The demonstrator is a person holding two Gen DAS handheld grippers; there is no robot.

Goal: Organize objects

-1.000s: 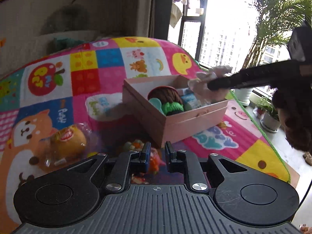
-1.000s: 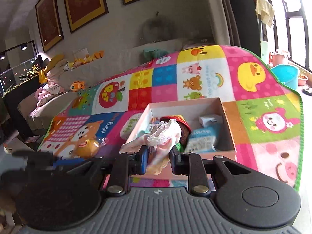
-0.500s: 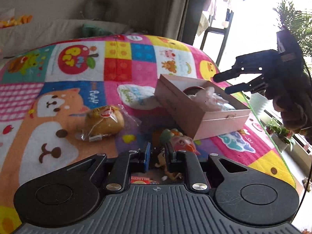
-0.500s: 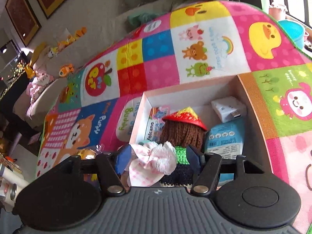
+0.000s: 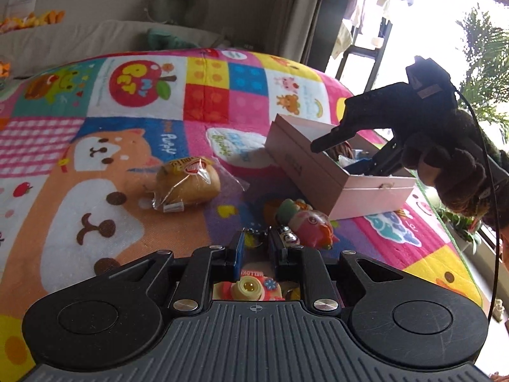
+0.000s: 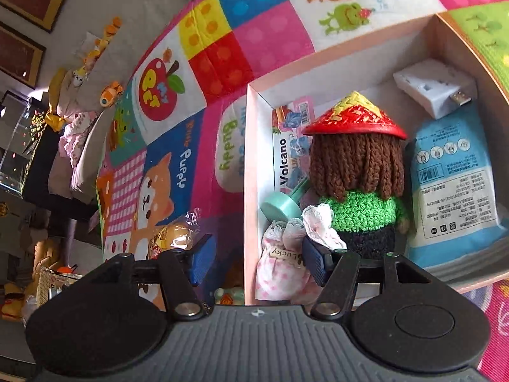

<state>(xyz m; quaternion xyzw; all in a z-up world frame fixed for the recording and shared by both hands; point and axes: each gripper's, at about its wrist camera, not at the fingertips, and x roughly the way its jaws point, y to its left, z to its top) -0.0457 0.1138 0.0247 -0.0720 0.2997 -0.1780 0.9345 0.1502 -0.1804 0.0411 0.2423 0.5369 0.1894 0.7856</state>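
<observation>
The right gripper [image 6: 254, 259] is seen poised over the near left corner of the box [image 6: 251, 146], jaws spread; they have just been opening, and the pink pouch [image 6: 280, 264] lies between them inside the box, the right pad touching or just beside its frilled top, the left pad apart from it and outside the box wall. The pouch is judged released and placed. Beside it in the box stand a knitted doll [image 6: 356, 172], a teal disc [image 6: 280, 207], a blue packet [image 6: 451, 184], a white adapter [image 6: 429, 89] and a printed card [image 6: 289, 146]. The left gripper [image 5: 256, 248] is held low over the mat [image 5: 203, 95], jaws pressed nearly together with nothing seen gripped. Three items remain outside the box. A toy figure [image 5: 305, 222] lies just beyond the left fingertips and slightly to the right, between them and the near box wall; its long axis runs from near right to far left, across the gripper's line. A small pink toy [image 5: 248, 286] is partly hidden beneath the left gripper. A wrapped bun [image 5: 187, 184] lies further off to the far left, long axis roughly left to right. The left gripper is judged the nearer to all three; the right is well apart, over the box. The jaws would need to be opened before any of them is taken.
</observation>
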